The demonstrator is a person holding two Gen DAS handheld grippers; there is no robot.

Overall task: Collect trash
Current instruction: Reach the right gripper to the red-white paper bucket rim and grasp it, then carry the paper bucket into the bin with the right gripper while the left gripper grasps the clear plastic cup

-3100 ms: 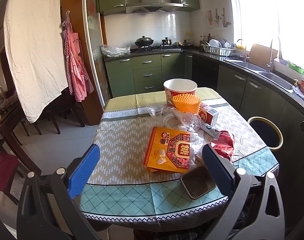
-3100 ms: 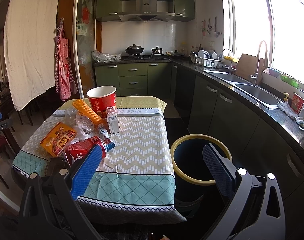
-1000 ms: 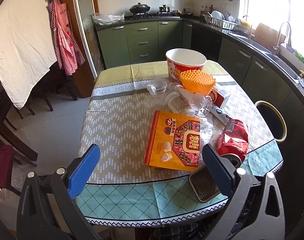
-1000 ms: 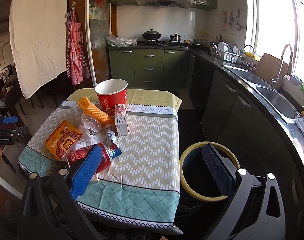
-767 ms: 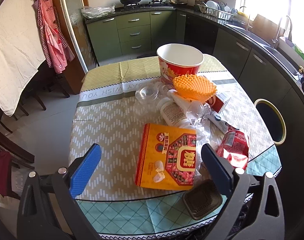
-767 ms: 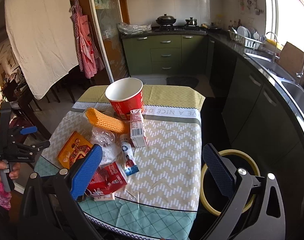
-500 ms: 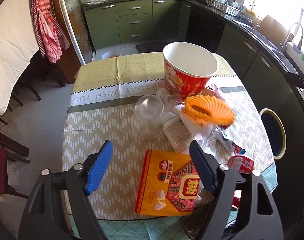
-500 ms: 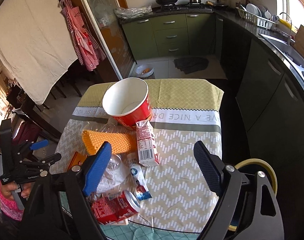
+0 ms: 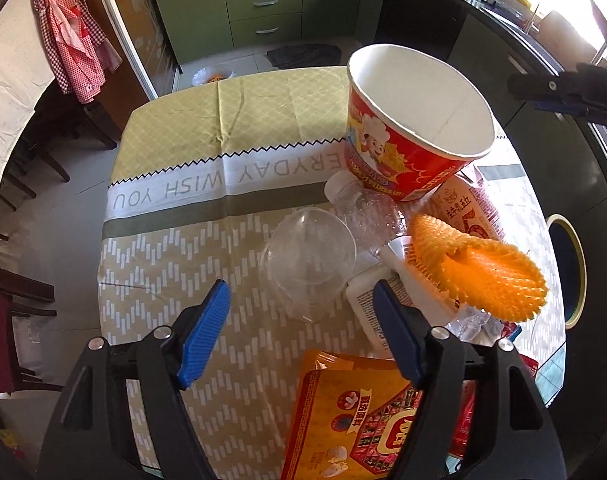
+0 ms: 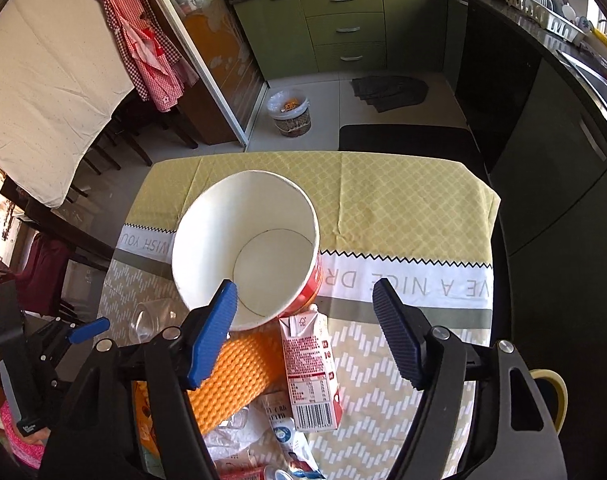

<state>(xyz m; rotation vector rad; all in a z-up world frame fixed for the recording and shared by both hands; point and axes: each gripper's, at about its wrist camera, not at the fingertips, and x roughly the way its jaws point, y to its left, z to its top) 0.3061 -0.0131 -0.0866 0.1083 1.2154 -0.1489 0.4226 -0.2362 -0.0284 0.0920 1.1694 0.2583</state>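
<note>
The left gripper (image 9: 301, 334) is wide open and holds nothing; in the left wrist view its blue pads frame a clear plastic cup (image 9: 309, 258) lying on its side at frame centre. The right gripper (image 10: 305, 332) is likewise wide open and empty, hanging above the trash pile. The trash is clustered on the table (image 10: 403, 208), which is covered by a yellow and chevron-patterned cloth. A red paper bucket (image 10: 247, 252) with a white interior stands upright at the centre of the right wrist view, empty. Just below it lies an orange foam net sleeve (image 10: 239, 376), and beside that a red and white milk carton (image 10: 311, 372) lies flat with its barcode facing up. In the left wrist view a crushed clear bottle (image 9: 367, 208) touches the bucket's base, and an orange snack packet (image 9: 355, 420) occupies the lower centre. A yellow-rimmed bin (image 9: 571, 268) appears at the right edge, off the table.
</note>
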